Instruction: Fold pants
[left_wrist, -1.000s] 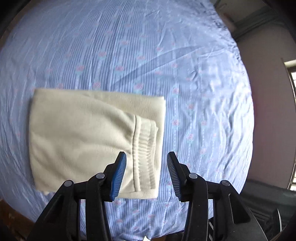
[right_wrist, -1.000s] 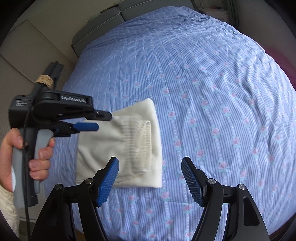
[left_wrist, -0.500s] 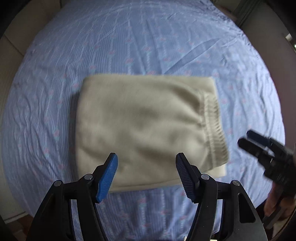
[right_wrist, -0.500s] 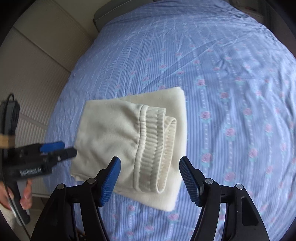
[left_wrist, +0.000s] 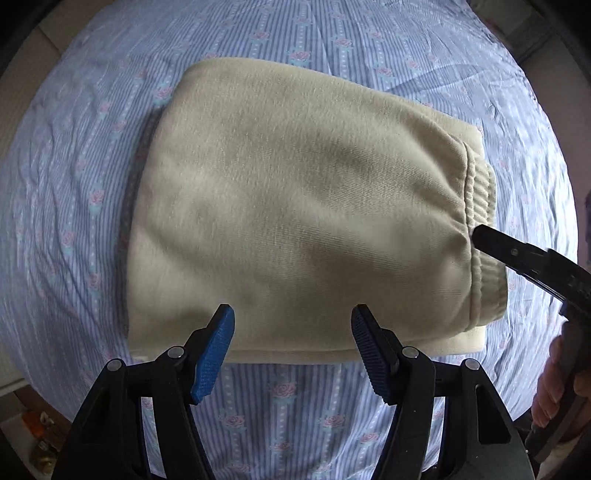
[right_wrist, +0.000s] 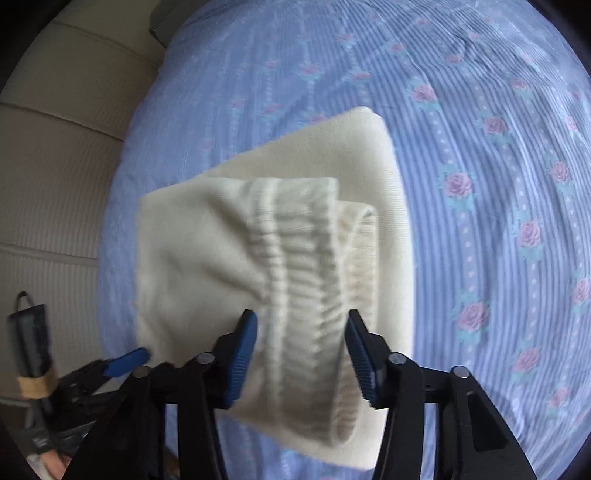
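Where bedsheet (left_wrist: 74, 184) spreads, folded pants (left_wrist: 295, 206).

Folded pants (right_wrist: 207, 258) blur at their left edge; lower corner hidden behind right hand-held gripper (right_wrist: 301, 354)

Likely a bedroom: floral-striped bedsheet (left_wrist: 295, 406) on bed

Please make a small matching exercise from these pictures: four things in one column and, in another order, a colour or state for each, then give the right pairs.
Things:
1. pants
2. bed sheet
3. waistband
4. left gripper

Descriptions:
A. blue stripes with pink roses
B. open, at the near edge of the cloth
C. cream, folded into a flat packet
D. ribbed, between the right gripper's open fingers

Pairs: 1-C, 2-A, 3-D, 4-B
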